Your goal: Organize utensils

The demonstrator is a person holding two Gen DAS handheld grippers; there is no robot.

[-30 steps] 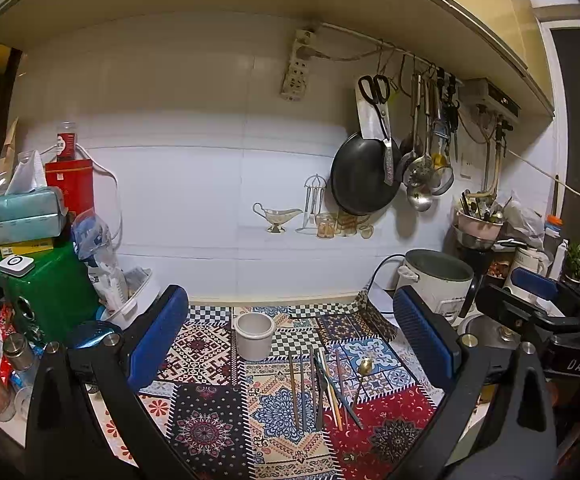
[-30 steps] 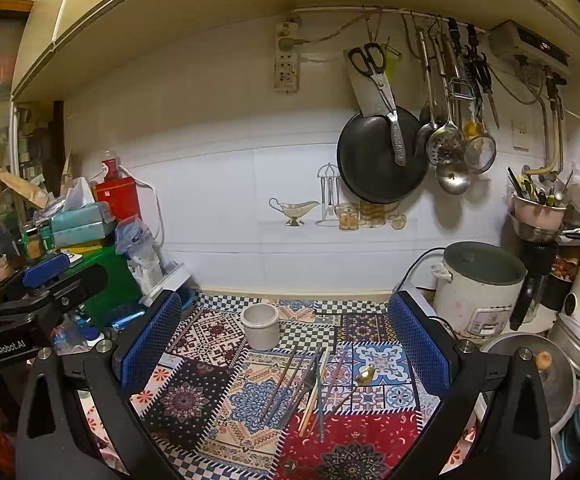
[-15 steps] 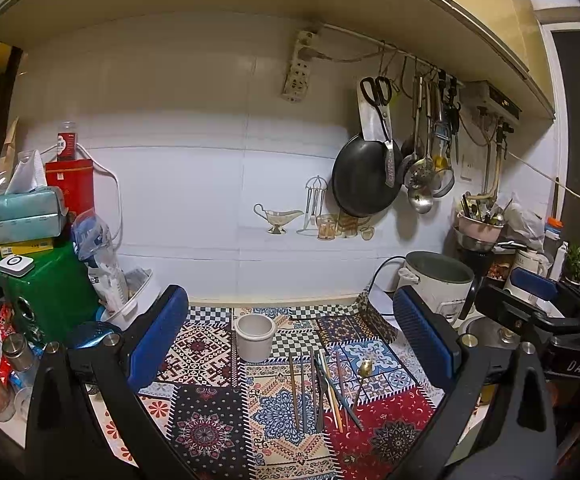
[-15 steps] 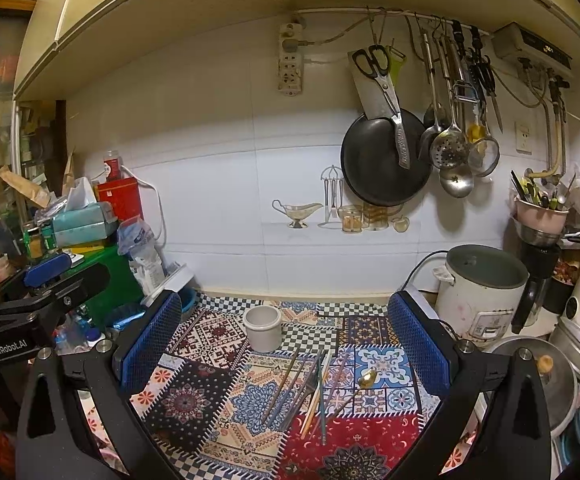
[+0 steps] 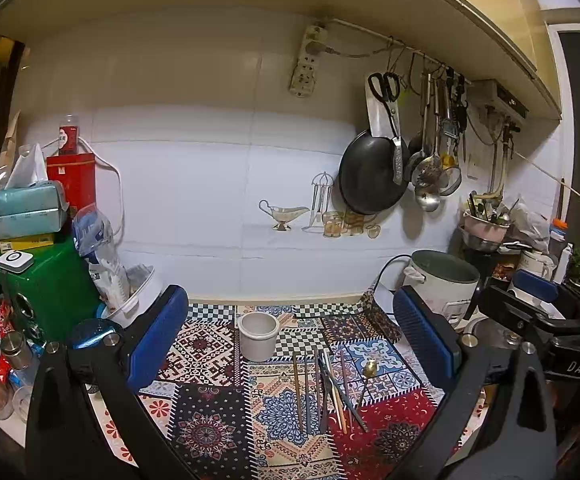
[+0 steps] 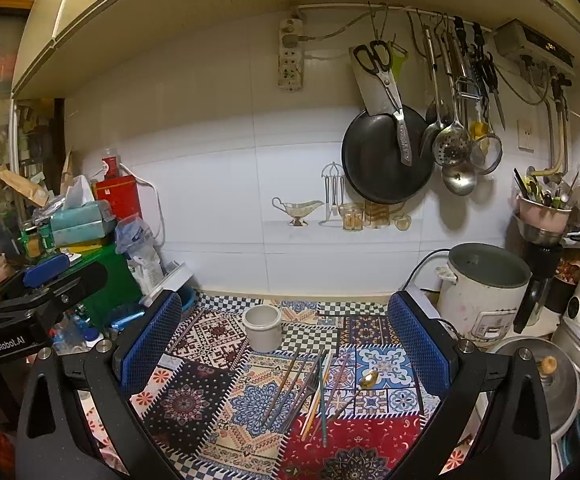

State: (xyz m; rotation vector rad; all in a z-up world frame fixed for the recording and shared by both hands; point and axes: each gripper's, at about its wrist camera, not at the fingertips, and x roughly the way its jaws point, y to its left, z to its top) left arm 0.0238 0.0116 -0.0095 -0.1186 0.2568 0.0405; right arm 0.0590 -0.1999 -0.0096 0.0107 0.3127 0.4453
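Leftmost, one white cup (image 5: 258,335) stands upright on the patterned mat (image 5: 210,432). Right of it lies a loose bundle of roughly eight utensils (image 5: 323,390), chopsticks and forks overlapping, then one gold spoon (image 5: 369,368). Both the left gripper (image 5: 290,340) and right gripper (image 6: 284,346) hover spread wide, holding nothing.

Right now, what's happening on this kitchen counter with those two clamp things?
A person holds a two-finger gripper in each hand, and both the left gripper and the right gripper hover open over a patterned mat, gripping nothing. Loose utensils, chopsticks and a gold spoon among them, lie on the mat. A white cup stands upright just behind them, with nothing seen in it. Sorting hasn't visibly begun.
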